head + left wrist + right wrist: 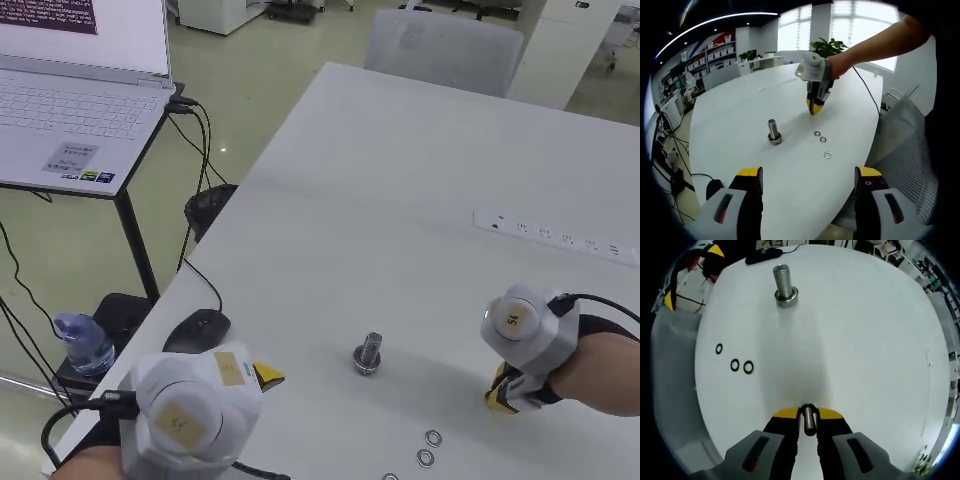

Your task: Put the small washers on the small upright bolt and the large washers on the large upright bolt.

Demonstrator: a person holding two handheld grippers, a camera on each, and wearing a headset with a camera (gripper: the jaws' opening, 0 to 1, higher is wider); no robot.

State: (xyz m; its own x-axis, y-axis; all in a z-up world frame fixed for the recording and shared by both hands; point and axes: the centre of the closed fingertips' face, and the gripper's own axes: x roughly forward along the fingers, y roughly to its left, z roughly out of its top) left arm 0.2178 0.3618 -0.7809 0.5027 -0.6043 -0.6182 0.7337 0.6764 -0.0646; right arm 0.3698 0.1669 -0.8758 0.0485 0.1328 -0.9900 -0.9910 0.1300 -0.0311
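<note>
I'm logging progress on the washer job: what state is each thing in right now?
Left gripper: open, empty.
Right gripper: shut on small bolt.
Large bolt: upright on table, threads bare.
Washers: three, loose, flat on table.
Laptop: open.

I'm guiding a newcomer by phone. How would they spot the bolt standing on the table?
Look at the white table, near its front edge. One thick, threaded bolt stands upright there on its wide base. The three washers beside it lie flat, and the smaller bolt is pinched in the right tongs.
</note>
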